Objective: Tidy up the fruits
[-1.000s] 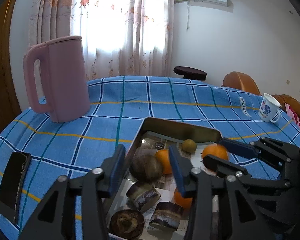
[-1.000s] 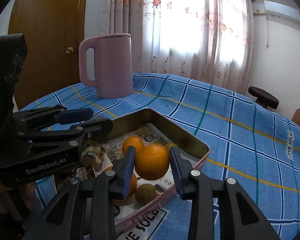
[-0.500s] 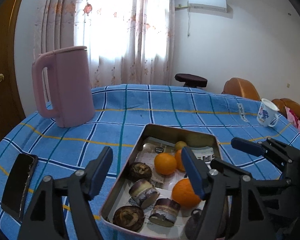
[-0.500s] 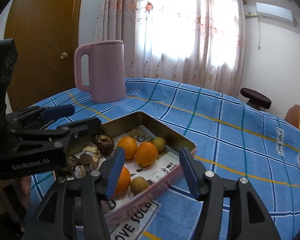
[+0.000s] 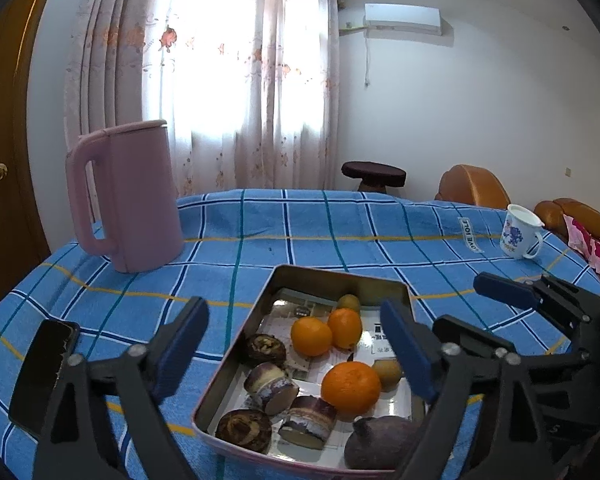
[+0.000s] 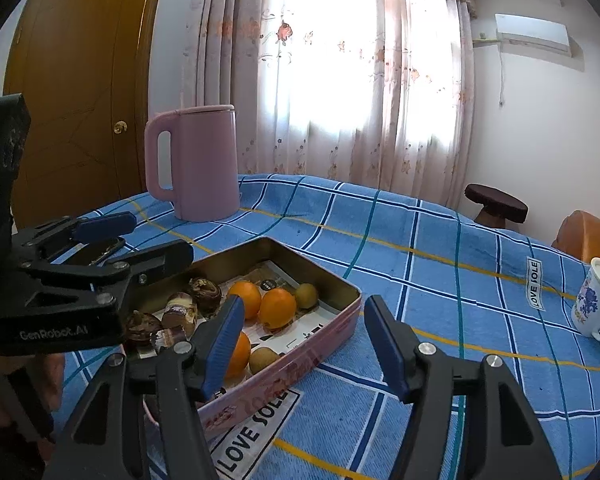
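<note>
Orange fruit (image 5: 351, 386) is sitting loose at the tin's (image 5: 236, 347) 5 o'clock corner, risking a roll if either wide-spread, empty gripper's fingers (image 5: 404, 350) are nudging it.

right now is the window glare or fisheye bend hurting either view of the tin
Left wrist view: window blown out white, tin and oranges evenly lit and sharp. Right wrist view: same glare, straight tablecloth lines bow, edges go black.

Oranges (image 5: 351, 386) and kiwis (image 5: 387, 369) inside tin (image 5: 340, 274)
</note>
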